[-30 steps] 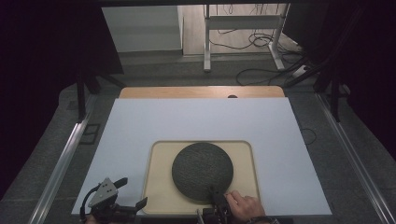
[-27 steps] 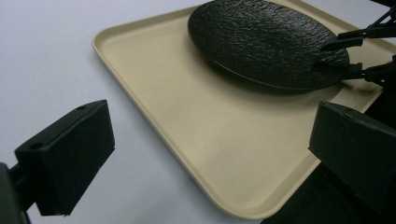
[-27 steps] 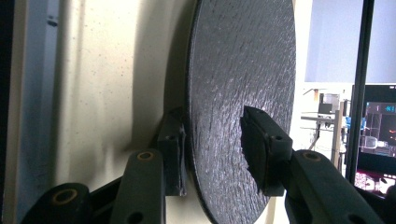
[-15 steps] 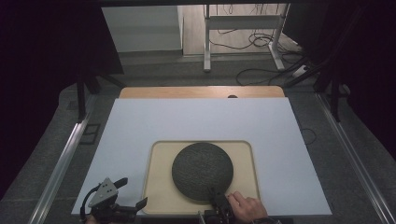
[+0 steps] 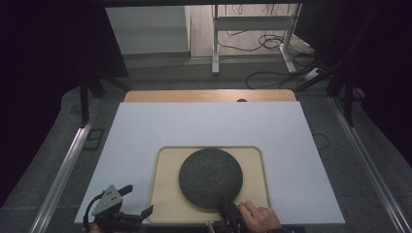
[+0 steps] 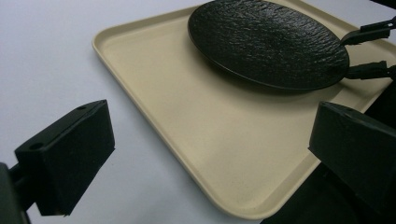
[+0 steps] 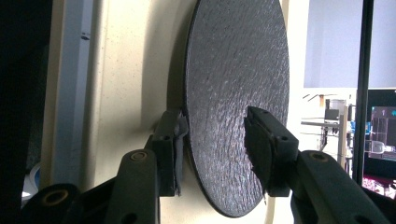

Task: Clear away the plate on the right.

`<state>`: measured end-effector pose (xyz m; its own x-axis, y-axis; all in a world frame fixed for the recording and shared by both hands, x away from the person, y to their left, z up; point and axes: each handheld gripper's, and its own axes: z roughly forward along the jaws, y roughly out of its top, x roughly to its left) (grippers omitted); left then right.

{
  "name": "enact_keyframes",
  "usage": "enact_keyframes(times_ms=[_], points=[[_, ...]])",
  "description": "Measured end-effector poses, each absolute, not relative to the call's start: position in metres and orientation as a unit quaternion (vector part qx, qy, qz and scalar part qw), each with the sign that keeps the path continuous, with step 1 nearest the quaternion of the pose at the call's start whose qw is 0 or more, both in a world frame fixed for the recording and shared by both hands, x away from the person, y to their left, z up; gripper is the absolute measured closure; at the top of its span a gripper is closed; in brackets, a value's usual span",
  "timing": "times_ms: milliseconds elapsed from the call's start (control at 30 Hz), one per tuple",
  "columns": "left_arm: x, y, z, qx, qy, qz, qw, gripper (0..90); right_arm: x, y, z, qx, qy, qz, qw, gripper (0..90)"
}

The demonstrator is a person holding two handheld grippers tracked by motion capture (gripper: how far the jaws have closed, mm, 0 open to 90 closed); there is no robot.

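A round, dark grey plate with a rough stone-like texture [image 5: 210,177] lies on a shallow beige rectangular plastic tray [image 5: 165,194], which sits on a white sheet covering the table [image 5: 204,126], near its front edge. The right gripper [image 5: 228,209] comes in low from the person's side with its fingers [image 7: 268,149] straddling the near rim of the plate, one under the edge against the tray floor and one over the textured top; a gap shows between the upper finger and the plate's surface, so the fingers look part-closed around the rim rather than pinched on it, a placing that suits lifting the plate by its edge. The right hand [image 5: 260,219] wraps the tool just behind. The left gripper [image 5: 131,215] waits off the tray's near left corner with its fingers [image 6: 70,154] spread wide and holding nothing, angled toward the tray, perhaps ready to steady it. Compared with a second ago, little differs: plate, tray and left gripper sit as they did, and the right gripper holds nearly the same spot at the rim.
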<state>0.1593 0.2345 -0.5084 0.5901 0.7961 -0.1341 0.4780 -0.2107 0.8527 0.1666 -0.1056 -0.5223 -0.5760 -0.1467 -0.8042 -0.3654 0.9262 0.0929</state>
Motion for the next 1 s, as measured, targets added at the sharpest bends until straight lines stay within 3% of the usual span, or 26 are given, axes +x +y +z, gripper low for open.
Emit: enact_keyframes(times_ms=[600,1000], points=[[0.159,0.234,-0.509,0.760,0.419,0.170,0.467,0.0,0.166,-0.114,-0.509,-0.130,0.878,0.150,0.435,56.5],[0.159,0.234,-0.509,0.760,0.419,0.169,0.466,0.0,0.176,-0.121,-0.505,-0.092,0.888,0.169,0.417,46.4]])
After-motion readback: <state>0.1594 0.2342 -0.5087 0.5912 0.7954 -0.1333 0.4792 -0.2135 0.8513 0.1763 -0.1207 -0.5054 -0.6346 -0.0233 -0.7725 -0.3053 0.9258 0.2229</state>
